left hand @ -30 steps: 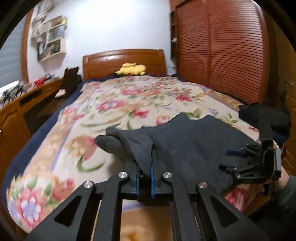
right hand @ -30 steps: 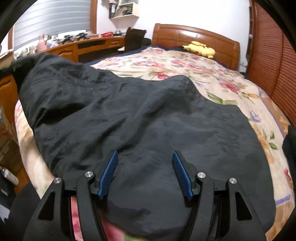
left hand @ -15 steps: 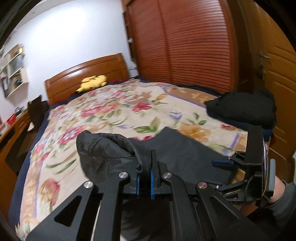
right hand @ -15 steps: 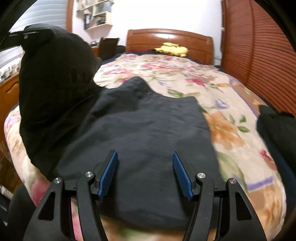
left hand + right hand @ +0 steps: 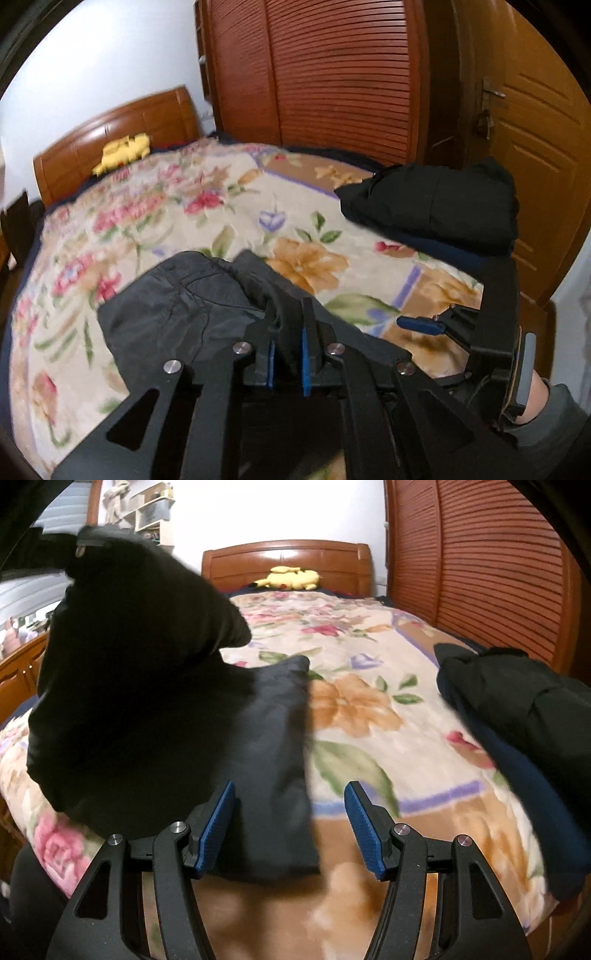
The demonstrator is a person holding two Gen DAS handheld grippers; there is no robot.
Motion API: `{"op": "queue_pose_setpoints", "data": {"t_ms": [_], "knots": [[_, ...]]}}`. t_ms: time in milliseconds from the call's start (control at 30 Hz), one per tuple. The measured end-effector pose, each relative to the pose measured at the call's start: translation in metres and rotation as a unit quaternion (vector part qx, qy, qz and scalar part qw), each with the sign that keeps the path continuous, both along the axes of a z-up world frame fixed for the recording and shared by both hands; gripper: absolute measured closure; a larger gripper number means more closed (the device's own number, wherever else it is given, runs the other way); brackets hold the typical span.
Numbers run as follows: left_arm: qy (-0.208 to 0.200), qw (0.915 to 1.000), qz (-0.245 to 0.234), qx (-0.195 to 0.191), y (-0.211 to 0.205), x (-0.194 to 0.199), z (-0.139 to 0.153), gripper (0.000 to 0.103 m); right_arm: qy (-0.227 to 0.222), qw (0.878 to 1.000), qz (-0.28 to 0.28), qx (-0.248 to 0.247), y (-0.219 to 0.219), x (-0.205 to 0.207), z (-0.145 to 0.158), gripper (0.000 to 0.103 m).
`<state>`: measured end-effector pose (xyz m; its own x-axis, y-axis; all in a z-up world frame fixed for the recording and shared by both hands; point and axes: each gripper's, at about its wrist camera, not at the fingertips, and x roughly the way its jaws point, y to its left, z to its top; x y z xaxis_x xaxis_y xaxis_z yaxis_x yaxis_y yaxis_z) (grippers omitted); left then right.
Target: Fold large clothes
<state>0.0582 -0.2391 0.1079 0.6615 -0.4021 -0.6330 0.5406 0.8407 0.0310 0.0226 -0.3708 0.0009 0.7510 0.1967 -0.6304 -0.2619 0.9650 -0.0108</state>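
The left gripper (image 5: 287, 345) is pinching the dark pants (image 5: 177, 314) up high, the right gripper (image 5: 290, 825) is hanging wide open holding nothing — so the cloth could be slipping out and flopping down crooked.

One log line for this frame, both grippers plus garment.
left gripper: shut on dark garment | right gripper: open, empty | garment: part-lifted over bed

Black garment (image 5: 192, 310) half-folded on floral bedspread, 1 end lifted.

Both wrist views sit low at the bed's (image 5: 155, 236) foot, seemingly facing 12 o'clock, sharing the headboard (image 5: 286, 559).
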Motion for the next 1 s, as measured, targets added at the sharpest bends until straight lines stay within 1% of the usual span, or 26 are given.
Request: {"op": "queue_pose_setpoints", "data": {"t_ms": [33,67,133,167,200,233,333,467,600,833,900,1000], "knots": [[0.008,0.9998,-0.007,-0.015,0.007,-0.003,0.0,0.09,0.001,1.0,0.0,-0.002,-0.001,-0.001,-0.002,0.04],[0.008,0.9997,-0.008,-0.023,0.011,-0.007,0.001,0.088,0.002,1.0,0.001,-0.003,-0.002,-0.001,-0.003,0.04],[-0.005,0.9996,-0.004,-0.026,0.019,-0.016,0.005,0.08,0.003,1.0,0.003,-0.001,-0.003,-0.001,-0.004,0.04],[-0.017,0.9995,-0.001,-0.027,0.025,-0.022,0.007,0.077,0.003,1.0,0.003,0.0,-0.003,-0.002,-0.004,0.04],[-0.025,0.9992,0.004,-0.031,0.034,-0.028,0.009,0.072,0.001,1.0,0.003,0.0,-0.003,-0.001,-0.004,0.04],[-0.027,0.999,0.007,-0.034,0.042,-0.032,0.01,0.068,0.0,1.0,0.003,0.001,-0.003,-0.001,-0.003,0.04],[-0.027,0.9986,0.018,-0.041,0.066,-0.04,0.007,0.065,-0.003,1.0,0.006,0.003,0.002,-0.001,0.0,0.04],[-0.037,0.9974,0.054,-0.029,0.105,-0.048,-0.011,0.059,-0.014,1.0,0.014,0.002,0.012,0.003,0.009,0.04],[-0.017,0.9952,0.084,-0.046,0.144,-0.046,-0.037,0.054,-0.029,0.999,0.017,0.009,0.019,0.005,0.022,0.04],[0.008,0.9892,0.13,-0.066,0.201,-0.042,-0.082,0.052,-0.064,0.998,0.021,0.007,0.032,0.003,0.049,0.04],[0.013,0.9882,0.138,-0.065,0.21,-0.043,-0.093,0.052,-0.076,0.997,0.021,0.011,0.036,0.004,0.057,0.04],[0.011,0.9873,0.148,-0.057,0.218,-0.046,-0.105,0.052,-0.084,0.996,0.025,0.031,0.042,0.008,0.064,0.04]]}}
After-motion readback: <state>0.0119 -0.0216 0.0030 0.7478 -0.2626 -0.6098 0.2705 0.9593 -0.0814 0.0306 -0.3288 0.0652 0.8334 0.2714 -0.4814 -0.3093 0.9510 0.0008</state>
